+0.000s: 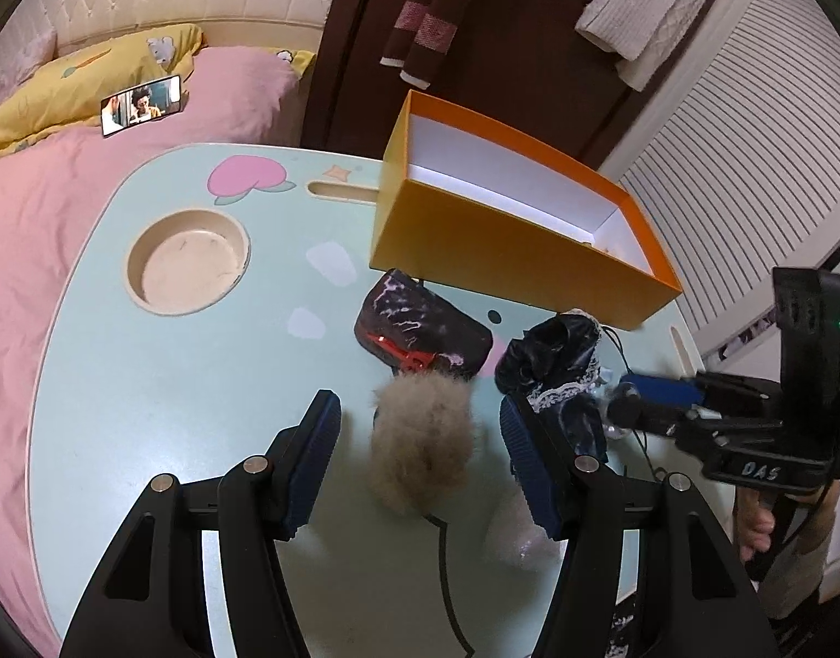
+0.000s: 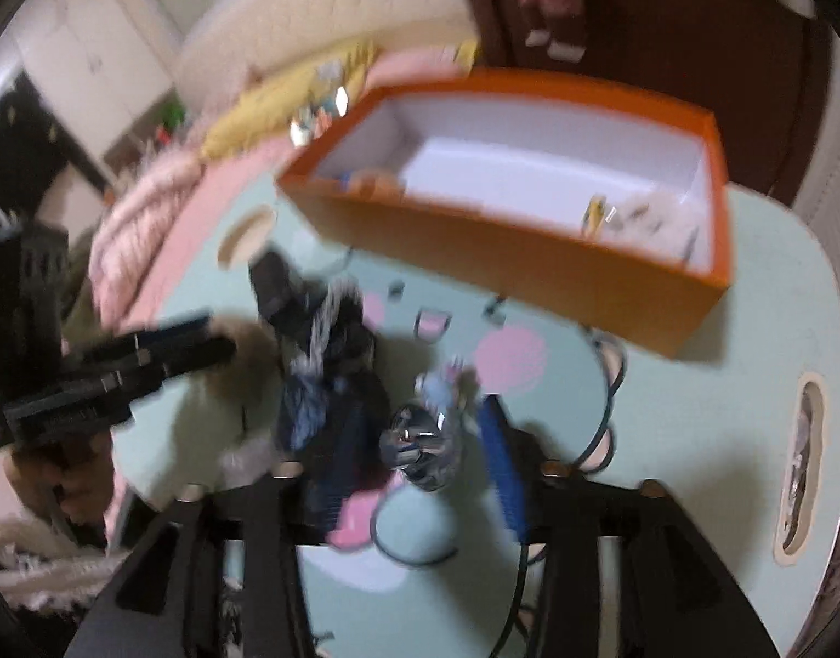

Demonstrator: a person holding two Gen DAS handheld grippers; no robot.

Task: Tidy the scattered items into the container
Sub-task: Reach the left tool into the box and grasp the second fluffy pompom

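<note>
A fluffy beige pompom (image 1: 423, 438) lies on the pale blue table (image 1: 146, 411) between the fingers of my left gripper (image 1: 420, 427), which stands open; neither pad touches it. Beyond it are a black marbled pouch (image 1: 420, 323) with a red clip (image 1: 403, 353) and a black lace-trimmed cloth (image 1: 557, 367). My right gripper (image 2: 420, 460) is open over a shiny silver trinket (image 2: 420, 444) that sits between its blue pads without being pressed; the view is blurred. The orange box (image 1: 508, 268) stands open at the table's far right, with a few small items (image 2: 628, 214) inside.
A round cup recess (image 1: 187, 263) is sunk in the table at the left. A black cable (image 2: 606, 384) curls beside the box. A pink bed (image 1: 47, 219) with a phone (image 1: 140, 104) on it borders the table. A person's hand (image 1: 754, 526) holds the right gripper.
</note>
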